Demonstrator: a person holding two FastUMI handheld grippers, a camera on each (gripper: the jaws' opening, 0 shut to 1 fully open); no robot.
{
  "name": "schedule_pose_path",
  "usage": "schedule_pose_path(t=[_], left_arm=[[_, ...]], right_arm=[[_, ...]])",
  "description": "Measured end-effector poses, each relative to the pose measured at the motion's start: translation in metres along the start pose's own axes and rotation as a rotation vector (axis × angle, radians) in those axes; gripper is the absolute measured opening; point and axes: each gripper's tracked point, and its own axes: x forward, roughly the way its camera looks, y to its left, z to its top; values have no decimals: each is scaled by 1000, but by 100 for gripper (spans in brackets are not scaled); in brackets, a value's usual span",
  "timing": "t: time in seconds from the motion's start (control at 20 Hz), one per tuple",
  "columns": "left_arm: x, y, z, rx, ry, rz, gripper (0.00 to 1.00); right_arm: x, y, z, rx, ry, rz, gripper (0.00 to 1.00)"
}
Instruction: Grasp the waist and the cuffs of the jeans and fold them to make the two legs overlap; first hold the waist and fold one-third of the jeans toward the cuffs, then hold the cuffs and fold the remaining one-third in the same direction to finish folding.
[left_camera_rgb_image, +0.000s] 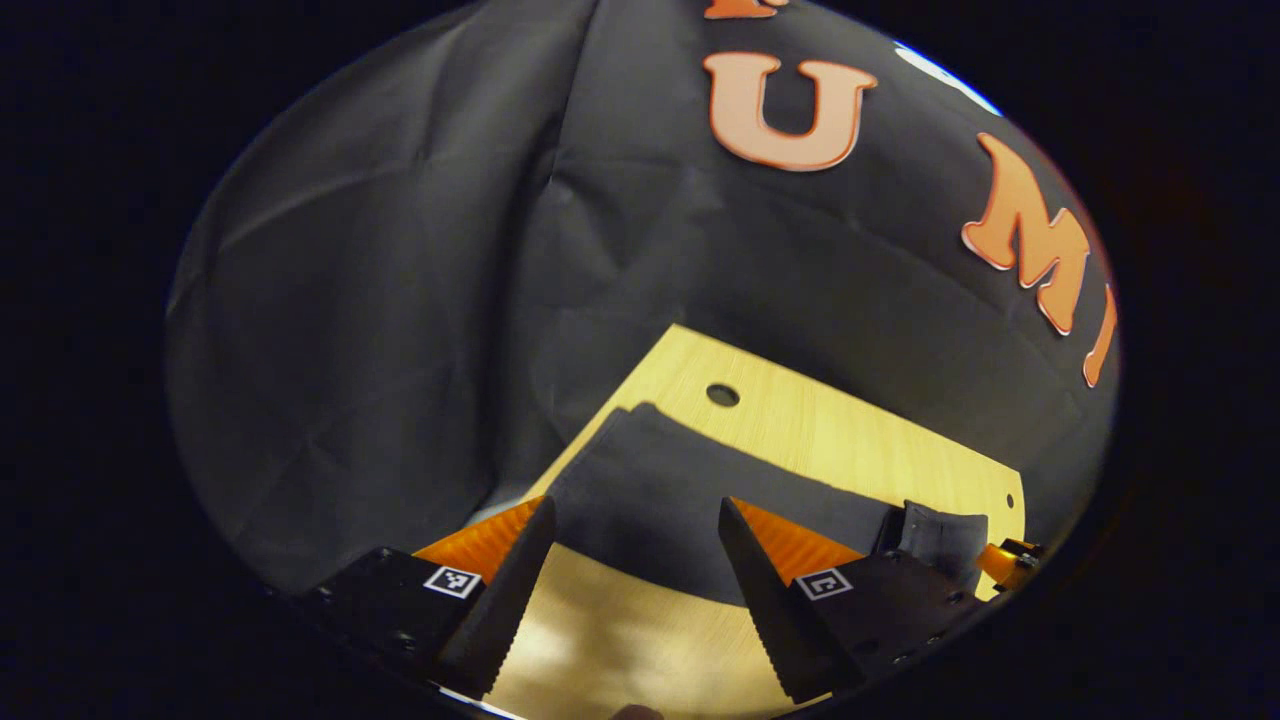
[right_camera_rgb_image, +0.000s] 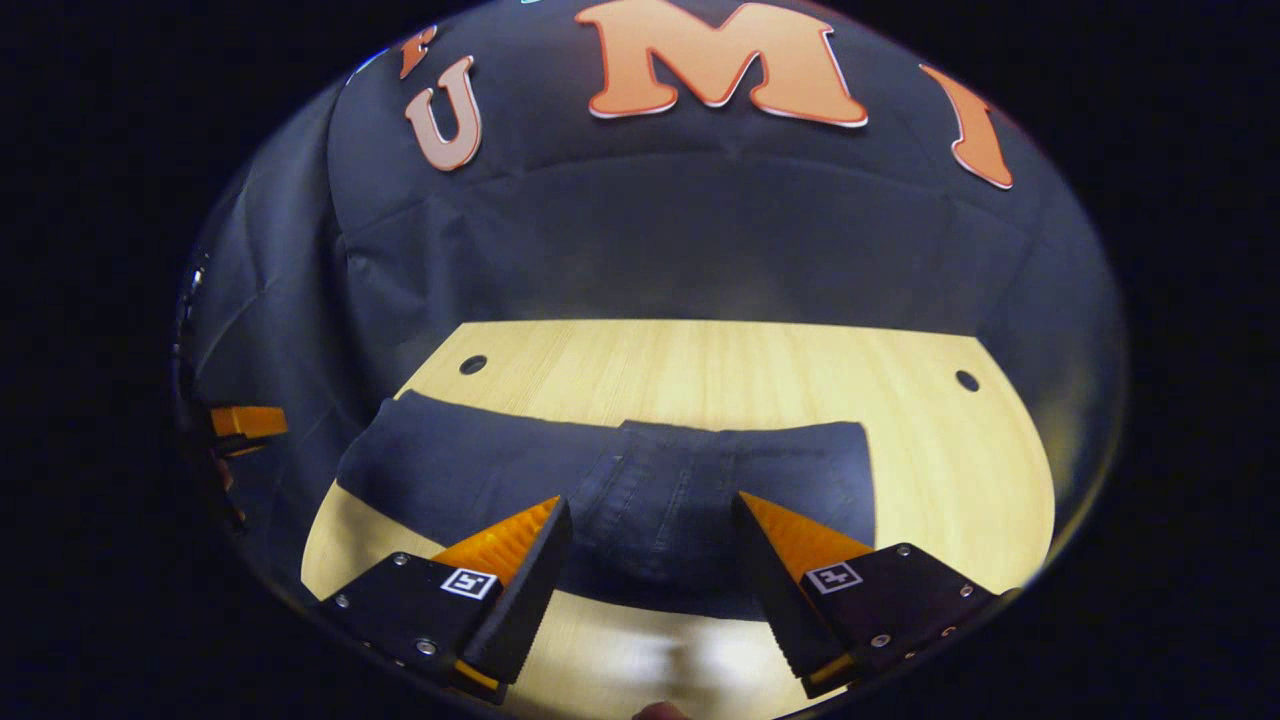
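Dark blue jeans (right_camera_rgb_image: 640, 490) lie stretched left to right across a light wooden table (right_camera_rgb_image: 720, 370). In the right gripper view, stitched seams show near the middle of the jeans, a squared end (right_camera_rgb_image: 850, 470) lies at the right, and the leg part (right_camera_rgb_image: 420, 470) runs off to the left. My right gripper (right_camera_rgb_image: 650, 505) is open, its fingers either side of the seamed middle, just above the near edge. In the left gripper view, my left gripper (left_camera_rgb_image: 635, 510) is open over the leg part (left_camera_rgb_image: 680, 480). The right gripper (left_camera_rgb_image: 940, 545) shows farther off at the right.
Black cloth walls close in the table at the back and sides. Small round holes (right_camera_rgb_image: 472, 364) (right_camera_rgb_image: 966, 380) sit near the table's far corners. Bare wood lies beyond the jeans and to their right. The left gripper (right_camera_rgb_image: 245, 422) shows at the left edge of the right gripper view.
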Motion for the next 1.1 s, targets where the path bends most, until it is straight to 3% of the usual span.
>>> schedule_pose_path(t=[0.15, 0.45, 0.7, 0.9, 1.1], left_arm=[[33, 17, -29, -88, 178, 27, 98], [81, 41, -40, -221, 368, 46, 98], [110, 71, -58, -302, 464, 130, 99], [137, 73, -62, -320, 505, 198, 97], [140, 72, -68, -211, 557, 300, 97]], right_arm=[[-19, -23, 12, 7, -44, -58, 96], [-55, -55, 24, 46, -107, -169, 97], [-75, -65, 18, 58, -116, -237, 97], [-84, -66, 12, 83, -108, -262, 98], [-88, -62, 9, 96, -104, -270, 98]])
